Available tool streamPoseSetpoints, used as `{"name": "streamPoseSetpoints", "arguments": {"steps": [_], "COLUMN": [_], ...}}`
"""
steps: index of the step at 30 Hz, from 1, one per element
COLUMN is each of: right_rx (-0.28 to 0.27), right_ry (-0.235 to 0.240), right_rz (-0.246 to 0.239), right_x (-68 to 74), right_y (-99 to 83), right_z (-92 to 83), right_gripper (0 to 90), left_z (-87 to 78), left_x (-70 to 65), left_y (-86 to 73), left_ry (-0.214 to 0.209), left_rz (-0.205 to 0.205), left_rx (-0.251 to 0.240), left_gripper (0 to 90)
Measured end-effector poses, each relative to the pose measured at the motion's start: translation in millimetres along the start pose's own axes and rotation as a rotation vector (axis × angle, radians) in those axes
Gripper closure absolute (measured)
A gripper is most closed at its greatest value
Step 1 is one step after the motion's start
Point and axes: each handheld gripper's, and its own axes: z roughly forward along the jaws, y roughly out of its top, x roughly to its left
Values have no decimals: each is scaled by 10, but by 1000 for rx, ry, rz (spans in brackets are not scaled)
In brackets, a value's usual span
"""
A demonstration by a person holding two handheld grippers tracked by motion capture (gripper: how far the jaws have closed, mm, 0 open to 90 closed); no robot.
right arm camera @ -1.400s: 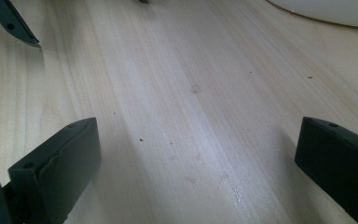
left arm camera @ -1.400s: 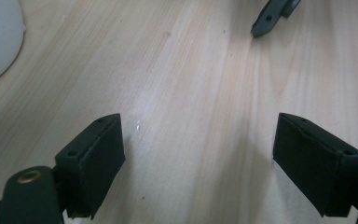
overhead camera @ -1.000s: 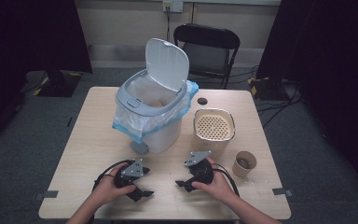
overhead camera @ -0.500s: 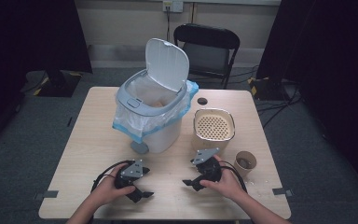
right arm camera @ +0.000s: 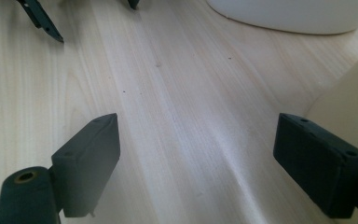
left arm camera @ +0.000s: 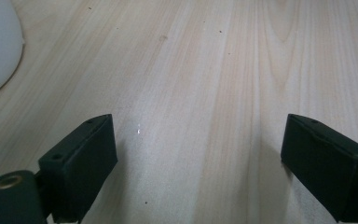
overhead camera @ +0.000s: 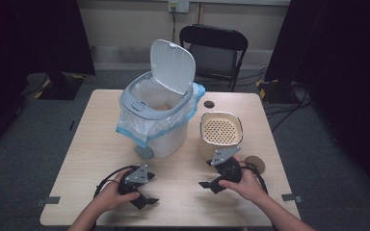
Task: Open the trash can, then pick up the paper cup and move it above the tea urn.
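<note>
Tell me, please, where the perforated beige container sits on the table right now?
In the high view, the beige container stands right of centre on the table, beside the open bin and just beyond the right tool.

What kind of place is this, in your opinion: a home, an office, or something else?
Probably a recording studio or lab, not a home. Dark curtains hang around one wooden table on grey carpet, tape marks lie on the floor, and a folding chair stands by a bare wall.

On the table (overhead camera: 91, 144) the bin (overhead camera: 156, 115) stands left of centre, lid up; the basket (overhead camera: 220, 132) is just right of it; a cup (overhead camera: 256, 163) near the basket's right; behind the table, a chair (overhead camera: 214, 53).
</note>
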Motion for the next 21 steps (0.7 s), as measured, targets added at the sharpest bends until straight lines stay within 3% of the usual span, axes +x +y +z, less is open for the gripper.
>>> {"name": "streamPoseSetpoints", "arguments": {"steps": [21], "right_rx": [19], "right_ry": [12], "right_rz": [-13], "right_x": [-34], "right_y": [-3], "right_z": [-341], "right_gripper": [141], "left_z": [11], "left_x": [-4], "left_y": [1], "left_ry": [-4], "left_rz": [8], "left_rx": [0], "left_gripper": [50]}}
